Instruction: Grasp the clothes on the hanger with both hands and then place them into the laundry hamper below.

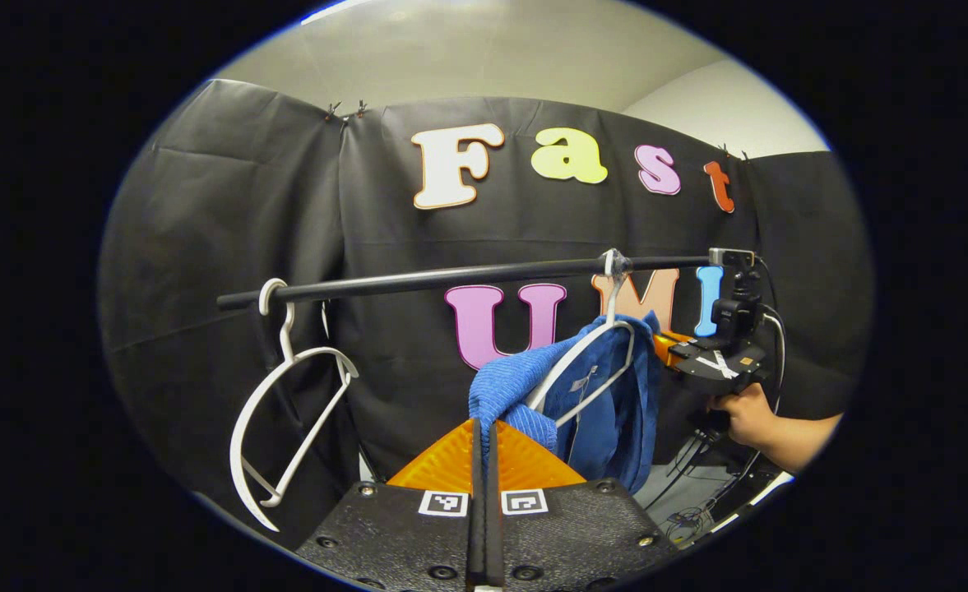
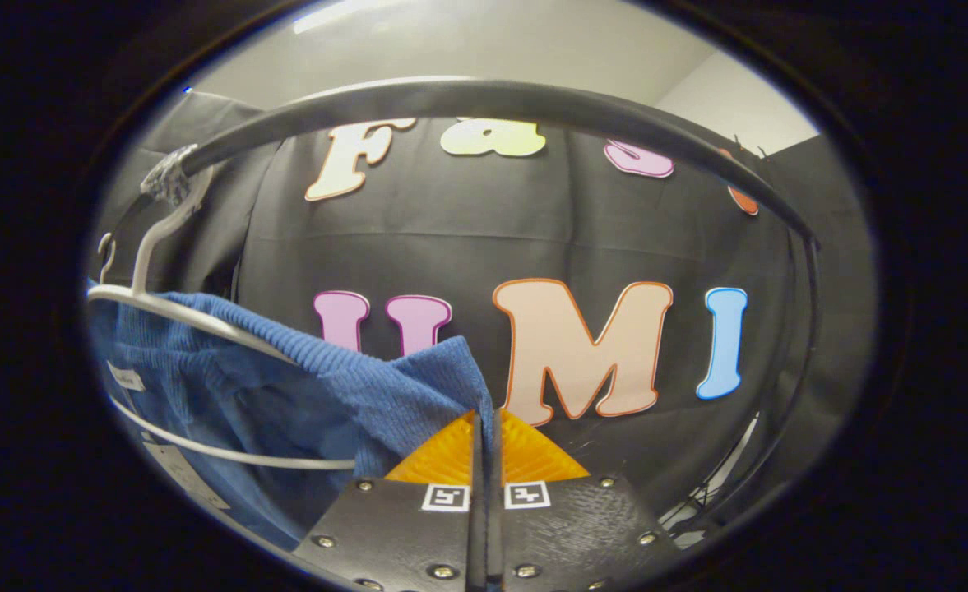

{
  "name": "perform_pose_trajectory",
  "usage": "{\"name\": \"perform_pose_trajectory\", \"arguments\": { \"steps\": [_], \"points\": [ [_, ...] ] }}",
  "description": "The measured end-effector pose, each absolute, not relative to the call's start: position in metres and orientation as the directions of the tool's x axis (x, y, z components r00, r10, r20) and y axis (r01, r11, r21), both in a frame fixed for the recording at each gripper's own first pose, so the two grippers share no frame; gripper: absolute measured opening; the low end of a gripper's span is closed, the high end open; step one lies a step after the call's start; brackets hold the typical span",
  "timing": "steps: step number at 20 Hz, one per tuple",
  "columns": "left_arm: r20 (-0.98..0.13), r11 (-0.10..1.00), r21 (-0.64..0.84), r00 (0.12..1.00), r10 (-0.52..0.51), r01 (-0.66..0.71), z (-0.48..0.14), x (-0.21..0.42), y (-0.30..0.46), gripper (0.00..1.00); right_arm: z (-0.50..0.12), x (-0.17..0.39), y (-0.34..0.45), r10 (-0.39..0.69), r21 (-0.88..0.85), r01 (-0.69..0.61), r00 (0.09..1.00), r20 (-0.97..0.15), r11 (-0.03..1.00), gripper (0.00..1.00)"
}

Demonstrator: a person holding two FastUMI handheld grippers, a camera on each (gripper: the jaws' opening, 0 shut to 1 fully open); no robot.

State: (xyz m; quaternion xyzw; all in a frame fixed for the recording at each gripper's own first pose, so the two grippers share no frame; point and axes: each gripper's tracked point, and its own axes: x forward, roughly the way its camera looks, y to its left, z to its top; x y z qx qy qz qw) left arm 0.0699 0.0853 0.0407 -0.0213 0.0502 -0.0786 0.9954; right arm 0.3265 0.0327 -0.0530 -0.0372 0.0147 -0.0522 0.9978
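Note:
A blue knit garment (image 1: 607, 403) hangs on a white hanger (image 1: 582, 362) from the black rail (image 1: 451, 277). In the left gripper view, my left gripper (image 1: 486, 426) is shut on the garment's near shoulder, a fold of blue cloth pinched between its fingers. The right gripper (image 1: 669, 344) sits at the garment's far shoulder, held by a hand (image 1: 743, 415). In the right gripper view, my right gripper (image 2: 488, 416) is shut on the edge of the blue garment (image 2: 286, 395), which drapes left over the hanger (image 2: 179, 316) under the rail (image 2: 484, 97).
An empty white hanger (image 1: 286, 411) hangs at the rail's left end, tilted. The black cloth wall (image 1: 245, 247) stands close behind the rail. Cables (image 1: 689, 510) lie on the floor at the lower right.

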Motion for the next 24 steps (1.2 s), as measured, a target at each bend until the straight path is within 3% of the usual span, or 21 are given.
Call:
{"name": "perform_pose_trajectory", "arguments": {
  "steps": [6, 10, 15, 18, 22, 24],
  "points": [
    [-0.153, 0.98, -0.104, 0.971, -0.184, 0.169, 0.002, 0.091, 0.092, 0.01, -0.081, 0.333, 0.031, -0.101, -0.159, 0.088, 0.992, -0.08, 0.983, 0.01],
    [-0.169, 0.985, -0.049, 0.971, -0.171, 0.165, -0.025, 0.106, 0.092, 0.01, -0.078, 0.332, 0.025, -0.107, -0.13, 0.098, 0.992, -0.071, 0.987, 0.01],
    [-0.246, 0.977, -0.137, 0.95, -0.193, 0.163, -0.069, 0.113, 0.078, 0.01, -0.095, 0.337, 0.03, -0.09, -0.185, 0.07, 0.991, -0.098, 0.98, 0.01],
    [-0.213, 0.973, -0.153, 0.956, -0.202, 0.172, -0.068, 0.112, 0.073, 0.01, -0.119, 0.339, 0.032, -0.089, -0.194, 0.063, 0.987, -0.132, 0.979, 0.01],
    [-0.225, 0.974, -0.162, 0.955, -0.191, 0.156, -0.078, 0.117, 0.073, 0.01, -0.151, 0.316, 0.052, -0.019, -0.15, -0.012, 0.979, -0.202, 0.989, 0.01],
    [-0.231, 0.974, -0.179, 0.957, -0.176, 0.136, -0.089, 0.116, 0.076, 0.01, -0.145, 0.29, 0.06, 0.007, -0.128, -0.031, 0.983, -0.183, 0.991, 0.01]
  ]
}}
